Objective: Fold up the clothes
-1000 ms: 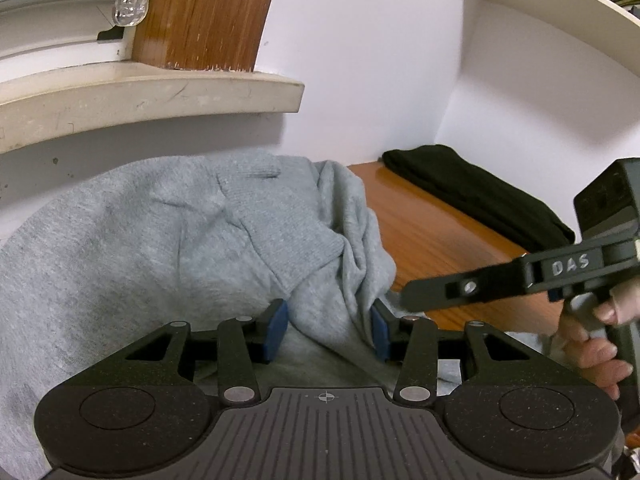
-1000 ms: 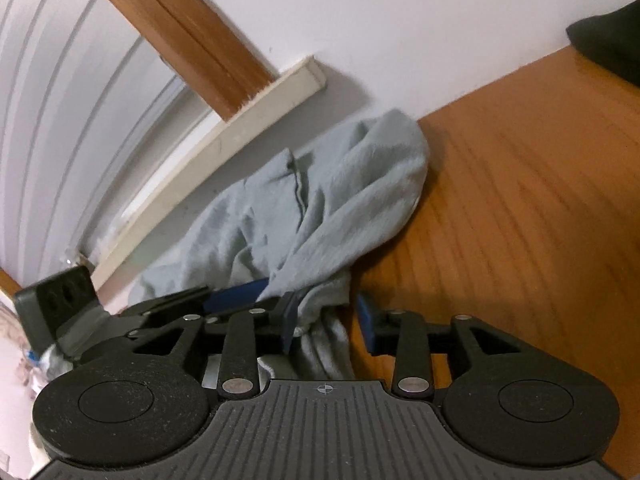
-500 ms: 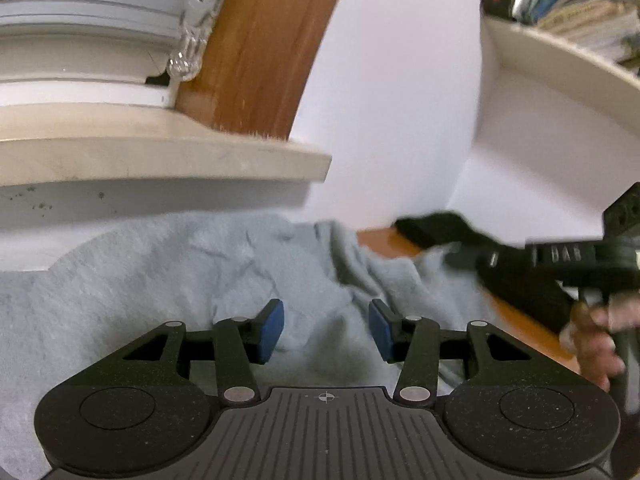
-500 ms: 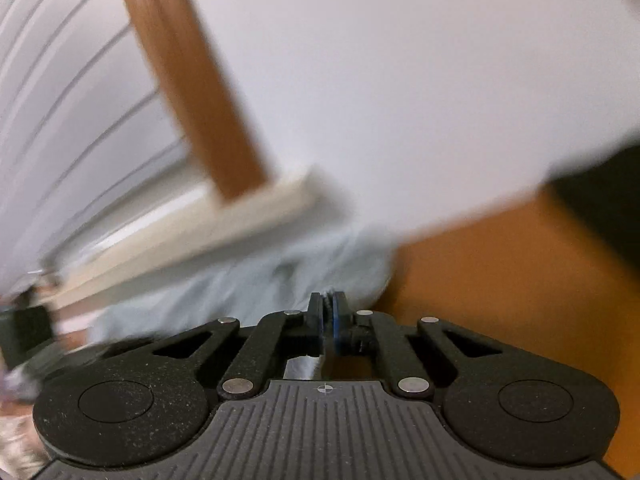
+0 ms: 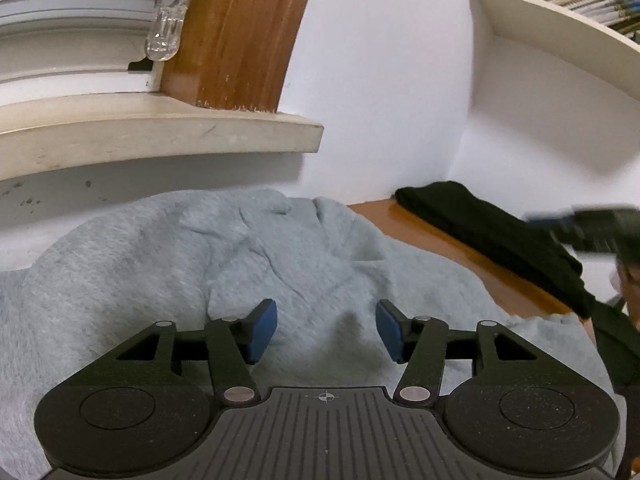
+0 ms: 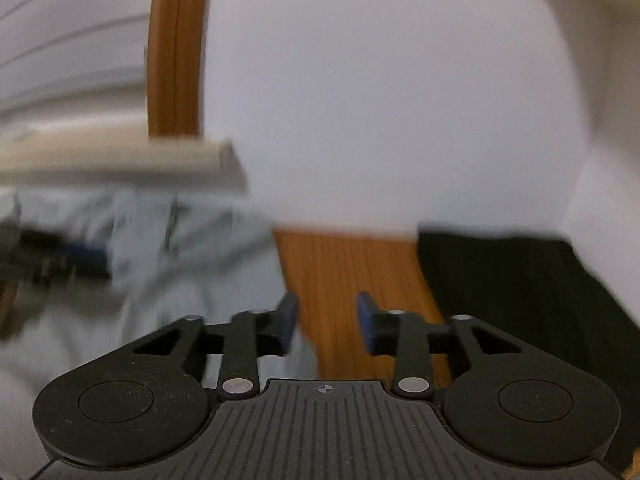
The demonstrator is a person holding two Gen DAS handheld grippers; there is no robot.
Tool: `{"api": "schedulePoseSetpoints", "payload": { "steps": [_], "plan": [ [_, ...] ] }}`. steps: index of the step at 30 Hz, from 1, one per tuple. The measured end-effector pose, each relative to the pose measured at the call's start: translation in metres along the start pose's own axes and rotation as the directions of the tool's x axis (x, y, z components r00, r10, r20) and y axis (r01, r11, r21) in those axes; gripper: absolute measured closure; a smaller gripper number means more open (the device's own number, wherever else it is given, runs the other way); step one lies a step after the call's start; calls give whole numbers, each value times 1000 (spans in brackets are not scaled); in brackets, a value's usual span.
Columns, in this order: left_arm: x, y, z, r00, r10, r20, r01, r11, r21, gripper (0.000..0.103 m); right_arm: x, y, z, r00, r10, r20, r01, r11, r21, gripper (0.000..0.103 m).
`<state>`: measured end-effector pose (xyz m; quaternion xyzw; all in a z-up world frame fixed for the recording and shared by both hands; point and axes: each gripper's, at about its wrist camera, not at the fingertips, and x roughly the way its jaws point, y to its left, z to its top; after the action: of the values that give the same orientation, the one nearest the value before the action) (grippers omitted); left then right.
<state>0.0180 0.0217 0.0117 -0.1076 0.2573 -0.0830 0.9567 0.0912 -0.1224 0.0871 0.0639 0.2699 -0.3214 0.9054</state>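
A light grey garment (image 5: 160, 272) lies spread over the wooden table (image 5: 420, 228) below the window sill. My left gripper (image 5: 326, 330) hovers low over it. Its jaws are opening, and the blue pads (image 5: 264, 330) stand apart with cloth under them but none pinched. In the blurred right wrist view, my right gripper (image 6: 326, 320) is opening too. Bare wood shows between its pads, and the grey garment's (image 6: 160, 240) edge lies just beside the left finger. The right gripper (image 5: 592, 228) shows as a blur at the right of the left wrist view.
A folded black garment (image 5: 480, 232) lies along the wall at the table's far right, also seen as the black garment (image 6: 520, 280). A cream window sill (image 5: 160, 136) and brown frame post (image 5: 240, 32) overhang the back. A shelf of books (image 5: 560, 4) sits high right.
The right gripper shut half a second ago, has since opened, rolled level and swung right and up. The grey cloth, bunched before, now lies flatter and further right. The left jaws widened.
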Motion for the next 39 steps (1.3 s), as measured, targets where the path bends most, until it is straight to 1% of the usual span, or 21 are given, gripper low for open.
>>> {"api": "schedulePoseSetpoints", "payload": {
  "steps": [4,8,10,12,16,19,23,25,28,29,30,32,34,36,37,39],
  "plan": [
    [1,1,0,1000,3,-13,-3,1000,1,42,-27,-16,-45,995,58,-82,-53,997,59,65],
    [2,1,0,1000,3,-18,-3,1000,5,42,-49,-19,-78,983,130,-129,-114,986,125,65],
    [2,1,0,1000,2,-19,-2,1000,3,42,-54,-15,-90,980,140,-139,-122,984,130,65],
    [2,1,0,1000,2,-21,-2,1000,3,41,-60,-14,-100,980,151,-133,-131,980,148,65],
    [3,0,0,1000,2,-24,-2,1000,4,41,-75,-15,-107,982,157,-104,-137,975,174,65],
    [3,0,0,1000,3,-26,-3,1000,6,41,-77,-19,-111,971,209,-117,-179,958,224,65],
    [4,0,0,1000,2,-30,-2,1000,9,40,-66,-9,-116,954,277,-111,-240,933,267,63],
    [4,0,-1,999,2,-33,-2,1000,12,40,-60,-2,-116,954,286,-90,-256,932,255,60],
    [4,0,-1,999,2,-34,-2,1000,12,40,-51,5,-114,956,286,-63,-264,936,231,61],
    [4,0,-1,999,2,-34,-2,1000,12,40,-48,6,-113,958,282,-57,-262,938,228,71],
    [4,0,-1,999,2,-34,-2,1000,12,40,-47,8,-112,962,267,-56,-250,946,206,90],
    [3,-1,-1,1000,9,-28,-8,1000,13,40,-45,10,-109,972,228,-52,-217,963,157,93],
    [3,-4,2,999,28,-30,-28,1000,9,40,-49,6,-104,990,139,-31,-136,986,92,94],
    [5,-11,8,998,45,-45,-45,999,1,40,-53,-5,-95,999,37,-11,-36,999,26,95],
    [6,-15,11,998,51,-47,-50,999,16,40,-55,-11,-89,1000,-31,-1,31,999,-18,95],
    [8,-25,17,997,64,-52,-62,997,54,40,-55,-25,-80,989,-149,13,150,986,-80,96]
  ]
}}
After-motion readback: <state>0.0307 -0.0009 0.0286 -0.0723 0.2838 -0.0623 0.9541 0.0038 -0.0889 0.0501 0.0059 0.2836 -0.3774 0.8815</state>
